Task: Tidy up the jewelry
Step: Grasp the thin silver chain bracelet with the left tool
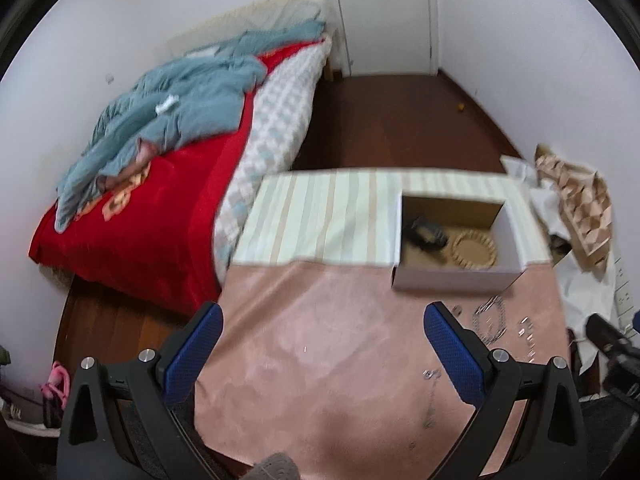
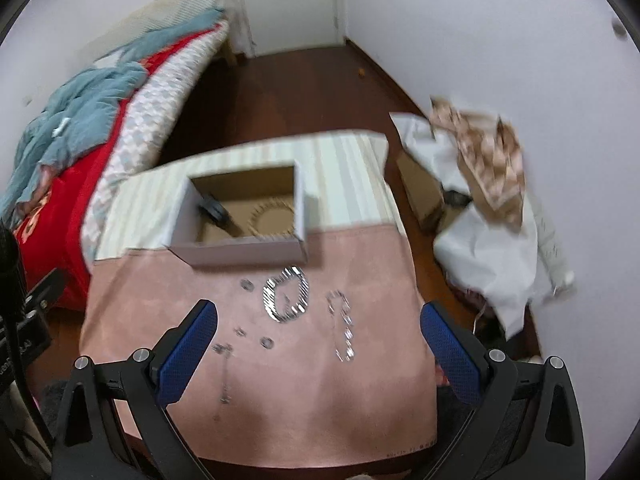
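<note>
An open cardboard box (image 2: 240, 250) (image 1: 452, 278) stands on the cloth-covered table (image 2: 280, 380) and holds a beige beaded ring (image 1: 474, 250) and a dark item (image 1: 424, 234). In front of it lie a coiled silver bracelet (image 2: 287, 294) (image 1: 490, 320), a silver chain (image 2: 342, 326), small rings (image 2: 267, 342) and a thin chain with a pendant (image 2: 224, 372). My right gripper (image 2: 318, 320) hovers open above the silver pieces, holding nothing. My left gripper (image 1: 324, 320) is open over bare pink cloth, left of the jewelry.
A bed (image 1: 160, 200) with red and blue covers stands left of the table. White cloth and a patterned bag (image 2: 488, 160) are piled at the right by the wall. Brown wood floor (image 2: 280, 92) runs to a white door (image 1: 384, 12).
</note>
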Available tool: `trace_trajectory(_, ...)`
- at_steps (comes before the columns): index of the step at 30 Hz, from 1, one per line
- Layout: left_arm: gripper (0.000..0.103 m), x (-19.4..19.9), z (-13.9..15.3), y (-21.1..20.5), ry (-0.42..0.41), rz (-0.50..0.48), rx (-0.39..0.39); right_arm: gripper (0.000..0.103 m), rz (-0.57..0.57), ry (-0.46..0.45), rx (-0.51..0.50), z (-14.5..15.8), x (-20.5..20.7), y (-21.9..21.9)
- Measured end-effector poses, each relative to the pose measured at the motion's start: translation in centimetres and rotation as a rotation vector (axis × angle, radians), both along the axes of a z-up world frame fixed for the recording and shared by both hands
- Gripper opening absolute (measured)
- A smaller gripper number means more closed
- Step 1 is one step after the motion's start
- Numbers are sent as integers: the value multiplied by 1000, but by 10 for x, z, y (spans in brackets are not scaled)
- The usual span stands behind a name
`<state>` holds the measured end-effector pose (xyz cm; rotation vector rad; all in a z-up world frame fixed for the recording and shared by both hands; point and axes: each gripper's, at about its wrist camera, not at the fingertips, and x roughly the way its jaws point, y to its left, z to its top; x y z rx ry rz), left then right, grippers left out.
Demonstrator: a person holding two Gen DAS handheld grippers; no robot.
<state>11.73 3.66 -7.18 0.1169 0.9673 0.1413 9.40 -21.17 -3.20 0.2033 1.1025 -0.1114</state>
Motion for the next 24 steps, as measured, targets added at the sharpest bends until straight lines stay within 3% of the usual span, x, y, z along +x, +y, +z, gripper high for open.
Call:
trace_trajectory(5, 103, 6, -54, -3, 92, 17, 30, 101, -50, 107, 124, -72, 2, -34)
trace_trajectory(7, 103, 8, -77, -4, 135, 23, 26, 87, -41, 139, 184, -98, 3, -37)
trace_trajectory(9, 103, 10, -93, -5, 168, 24, 12, 81, -32, 172, 203, -119, 5, -34)
trace_trajectory(12, 102, 8, -117, -11, 224, -4, -23, 81, -39, 195, 193, -143, 4, -30)
trace_trajectory(17, 100, 3, -141, -35, 274, -96, -78, 78, -39, 203, 163, -159, 2, -28)
trace_trajectory(24, 70, 6, -160, -69, 305, -200, -80, 75, -62, 194, 143, -157, -3, -39)
